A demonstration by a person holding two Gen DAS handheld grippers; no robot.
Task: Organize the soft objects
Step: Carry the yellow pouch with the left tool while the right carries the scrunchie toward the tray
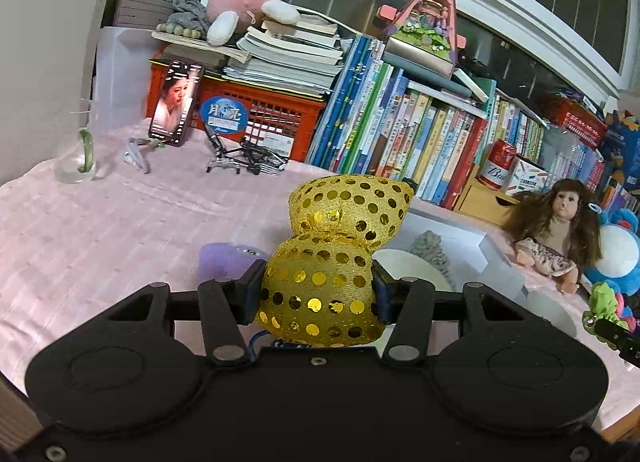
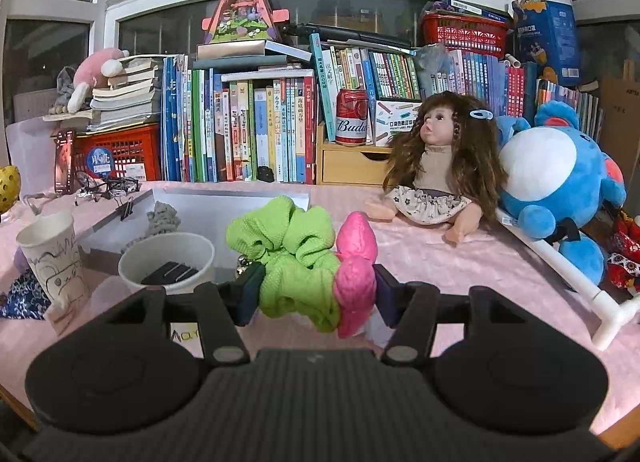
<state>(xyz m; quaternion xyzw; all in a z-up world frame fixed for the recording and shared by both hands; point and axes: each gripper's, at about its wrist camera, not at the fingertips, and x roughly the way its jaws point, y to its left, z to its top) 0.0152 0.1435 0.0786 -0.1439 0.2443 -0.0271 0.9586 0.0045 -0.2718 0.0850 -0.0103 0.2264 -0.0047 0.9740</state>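
Note:
My left gripper (image 1: 318, 289) is shut on a gold sequinned bow (image 1: 336, 246) and holds it above the pink tablecloth, just left of the white tray (image 1: 496, 258). My right gripper (image 2: 316, 290) is shut on a green and pink scrunchie (image 2: 304, 258), held above the table in front of the tray (image 2: 120, 222). A grey knitted item (image 2: 162, 218) lies in the tray; it also shows in the left wrist view (image 1: 430, 248). The bow appears at the far left edge of the right wrist view (image 2: 9, 188). The scrunchie and right gripper show at the right edge of the left wrist view (image 1: 608, 308).
A white bowl (image 2: 168, 262) with binder clips and a paper cup (image 2: 52, 254) stand front left. A doll (image 2: 440, 166) and blue plush (image 2: 560, 182) sit right. Books, a red crate (image 1: 240, 110), a phone (image 1: 176, 102) and a glass (image 1: 78, 150) line the back. A purple item (image 1: 220, 262) lies by the left gripper.

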